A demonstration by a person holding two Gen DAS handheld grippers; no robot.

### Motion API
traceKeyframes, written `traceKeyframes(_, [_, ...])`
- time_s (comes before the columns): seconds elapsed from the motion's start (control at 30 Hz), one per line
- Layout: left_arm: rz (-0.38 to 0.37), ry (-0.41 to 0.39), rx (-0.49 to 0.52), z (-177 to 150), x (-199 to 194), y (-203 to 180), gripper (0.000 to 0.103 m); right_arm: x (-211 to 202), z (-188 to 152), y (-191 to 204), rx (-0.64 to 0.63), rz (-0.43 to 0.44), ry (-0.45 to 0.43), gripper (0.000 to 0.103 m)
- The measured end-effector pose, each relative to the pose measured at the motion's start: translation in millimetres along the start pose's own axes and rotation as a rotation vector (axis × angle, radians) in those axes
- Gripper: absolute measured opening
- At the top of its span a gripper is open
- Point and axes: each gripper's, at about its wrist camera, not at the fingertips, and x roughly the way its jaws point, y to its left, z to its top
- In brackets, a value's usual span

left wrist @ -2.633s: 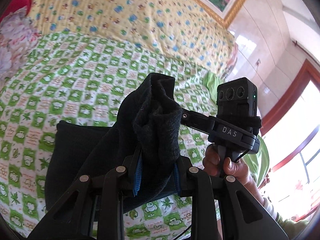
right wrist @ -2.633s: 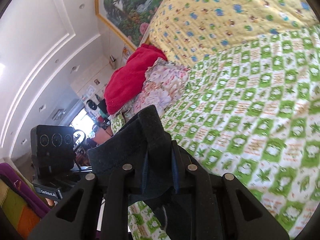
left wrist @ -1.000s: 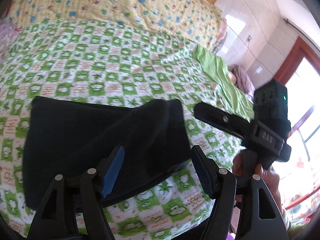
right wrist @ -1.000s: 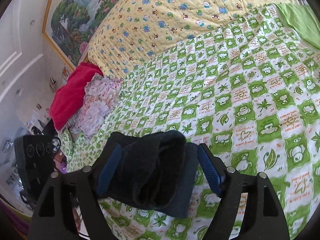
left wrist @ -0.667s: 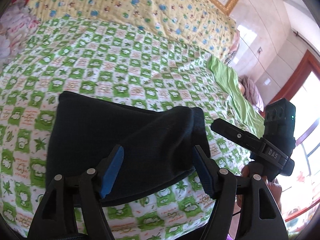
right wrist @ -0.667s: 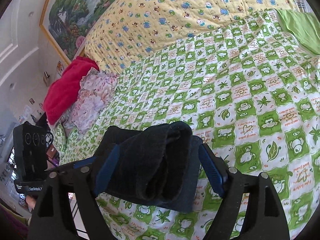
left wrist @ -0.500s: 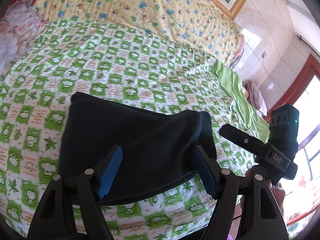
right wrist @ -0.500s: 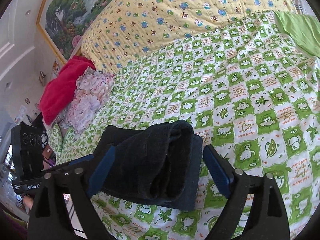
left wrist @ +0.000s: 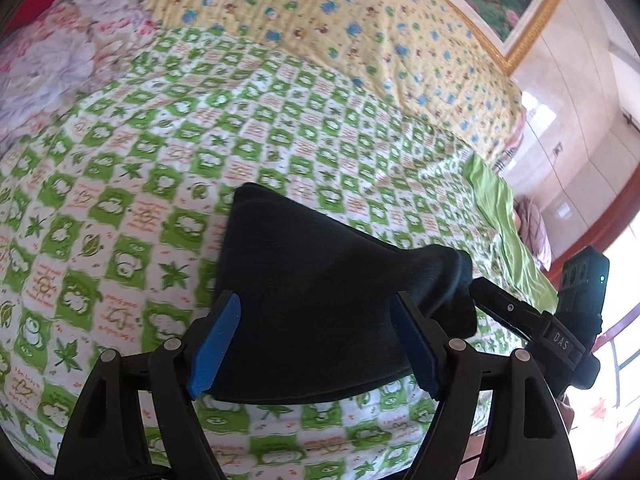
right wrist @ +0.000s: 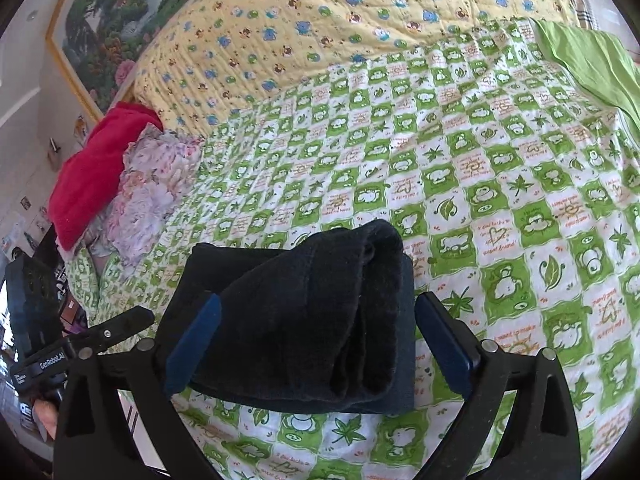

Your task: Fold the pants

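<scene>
Left wrist view shows the dark navy knitted pants (left wrist: 320,304) lying as a folded bundle on the green-and-white checked bedspread (left wrist: 160,160), with the left gripper (left wrist: 320,336) spreading its blue-padded fingers (left wrist: 216,336) on either side of the cloth; the pads stand clear of the fabric as the jaws are opening. In the right wrist view the right gripper (right wrist: 316,344) is likewise opening, its fingers (right wrist: 444,344) apart from the thick rolled end of the pants (right wrist: 312,320), which rests on the lower layer. The step in hand looks like the release after a fold, and to do it well both grippers should probably draw back along their own line without catching the loose top layer, since the raised hump near the right gripper could spring or slide open; a light press to flatten it may be worth making. The bed is soft and rumpled, so the bundle may sag. Beyond the pants lies a yellow quilted blanket with small blue and brown prints (right wrist: 340,20); to the left of the pants are a red blanket (right wrist: 92,168) and a pink floral cloth (right wrist: 148,196), and a plain green sheet (right wrist: 592,60) lies to their far right. A gold-framed landscape painting (right wrist: 116,16) hangs behind the yellow blanket.
</scene>
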Motion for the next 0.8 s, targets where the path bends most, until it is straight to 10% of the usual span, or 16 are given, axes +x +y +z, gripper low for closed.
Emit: traceKeyframes(0.8, [0.027, 0.067, -0.077, 2.2, 29.0, 24.6, 0.079, 22.1, -16.9, -17.1, 0.045, -0.030, 0.079, 0.096])
